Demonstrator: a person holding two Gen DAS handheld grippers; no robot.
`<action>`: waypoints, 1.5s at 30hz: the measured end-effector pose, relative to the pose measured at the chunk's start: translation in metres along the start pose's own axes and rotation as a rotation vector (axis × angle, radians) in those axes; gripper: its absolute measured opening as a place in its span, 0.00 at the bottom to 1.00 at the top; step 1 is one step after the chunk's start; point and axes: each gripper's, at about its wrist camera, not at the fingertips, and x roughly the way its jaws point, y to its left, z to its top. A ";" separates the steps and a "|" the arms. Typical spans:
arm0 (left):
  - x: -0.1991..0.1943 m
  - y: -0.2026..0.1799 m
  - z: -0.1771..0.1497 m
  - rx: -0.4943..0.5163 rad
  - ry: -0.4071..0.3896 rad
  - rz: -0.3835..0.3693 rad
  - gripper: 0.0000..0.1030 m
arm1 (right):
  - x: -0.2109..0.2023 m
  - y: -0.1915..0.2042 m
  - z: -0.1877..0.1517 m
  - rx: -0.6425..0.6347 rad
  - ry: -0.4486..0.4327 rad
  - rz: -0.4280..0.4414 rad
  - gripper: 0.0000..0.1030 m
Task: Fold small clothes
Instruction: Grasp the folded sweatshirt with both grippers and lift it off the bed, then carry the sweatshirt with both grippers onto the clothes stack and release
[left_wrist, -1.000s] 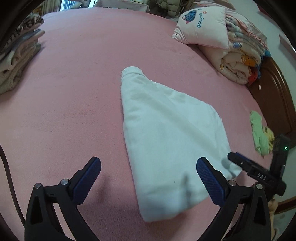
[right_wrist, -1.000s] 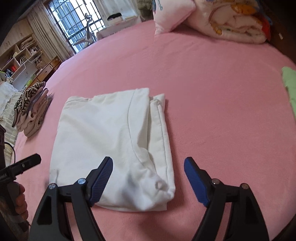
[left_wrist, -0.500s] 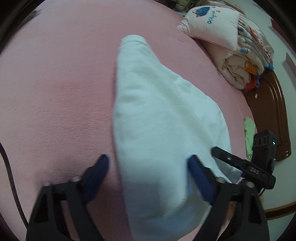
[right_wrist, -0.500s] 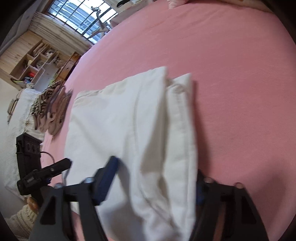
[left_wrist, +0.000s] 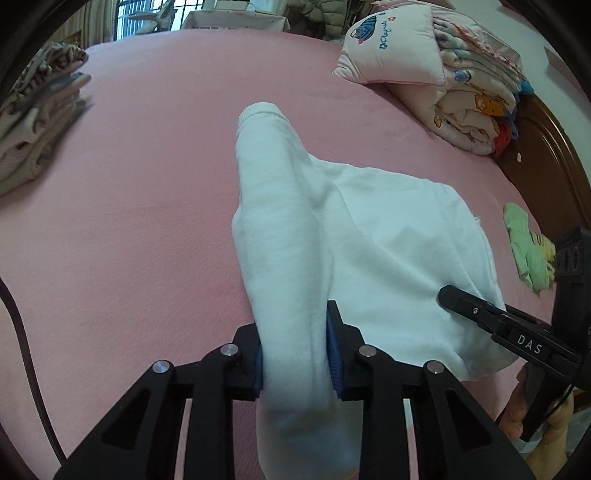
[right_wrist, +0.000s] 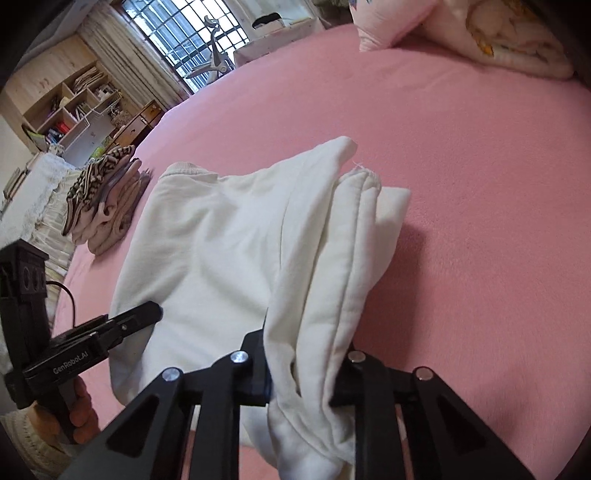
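- White garment (left_wrist: 369, 236), left wrist view: lies partly folded on the pink bed (left_wrist: 129, 221), near end gathered up off the bedding.
- Left claw (left_wrist: 295, 354): jaws just closing, now pinched on a thick bunched fold at the near left corner; probably taken there so that corner can be carried over for the next fold.
- Long axis runs from the claw away toward the ribbed cuff (left_wrist: 258, 109), which points to the far side of the bed.
- Right claw (left_wrist: 480, 308) shows at the right edge, at the opposite near corner.
- Right wrist view: white garment (right_wrist: 229, 240) on the pink bed (right_wrist: 480, 184), right edge stacked in several layers.
- Right claw (right_wrist: 303, 376): jaws just closing, clamped on those layers; the matched two-corner hold likely keeps the near edge even.
- Long axis runs away from the camera, ribbed hem (right_wrist: 184, 170) farthest.
- Left claw (right_wrist: 122, 325) sits at the left corner.
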 end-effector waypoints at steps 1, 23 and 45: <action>-0.008 0.000 -0.003 0.005 -0.002 0.005 0.25 | -0.007 0.006 -0.006 -0.010 -0.010 -0.012 0.18; -0.289 0.204 0.052 -0.045 -0.306 0.211 0.25 | -0.054 0.320 0.057 -0.238 -0.197 0.204 0.18; -0.160 0.520 0.289 -0.322 -0.252 0.312 0.60 | 0.221 0.484 0.256 -0.074 -0.105 0.118 0.19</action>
